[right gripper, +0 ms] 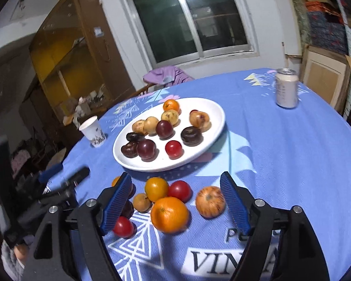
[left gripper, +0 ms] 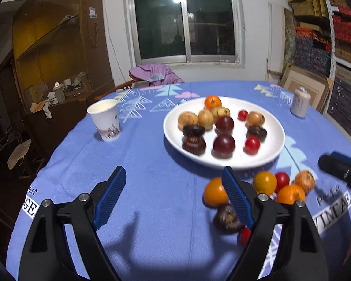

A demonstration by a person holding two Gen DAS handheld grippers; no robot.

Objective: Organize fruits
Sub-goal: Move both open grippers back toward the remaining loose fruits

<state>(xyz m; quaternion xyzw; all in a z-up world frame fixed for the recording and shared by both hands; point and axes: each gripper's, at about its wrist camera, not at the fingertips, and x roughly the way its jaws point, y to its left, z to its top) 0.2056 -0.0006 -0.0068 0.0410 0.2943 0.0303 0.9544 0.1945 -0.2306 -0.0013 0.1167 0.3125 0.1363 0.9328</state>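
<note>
A white plate (left gripper: 272, 145) (right gripper: 216, 113) on the blue tablecloth holds several fruits: dark plums (left gripper: 224, 145), brown and tan fruits, red tomatoes and an orange (left gripper: 212, 102). In front of the plate lies a loose cluster: a large orange (right gripper: 169, 214), a yellow-orange fruit (right gripper: 156, 188), a red tomato (right gripper: 179, 190), a striped apple-like fruit (right gripper: 210, 201), another tomato (right gripper: 122, 226). My left gripper (left gripper: 174, 197) is open over bare cloth left of the cluster, its right finger in front of an orange (left gripper: 214, 192) and a dark fruit (left gripper: 225, 217). My right gripper (right gripper: 175, 205) is open, with the cluster showing between its fingers.
A paper cup (left gripper: 105, 119) (right gripper: 93, 131) stands left of the plate and a drink can (left gripper: 300, 101) (right gripper: 286, 87) at the far right. A chair with a purple garment (left gripper: 155, 72) sits behind the table. The right gripper's body (left gripper: 341, 167) shows at the right edge; the left one (right gripper: 65, 187) at the left.
</note>
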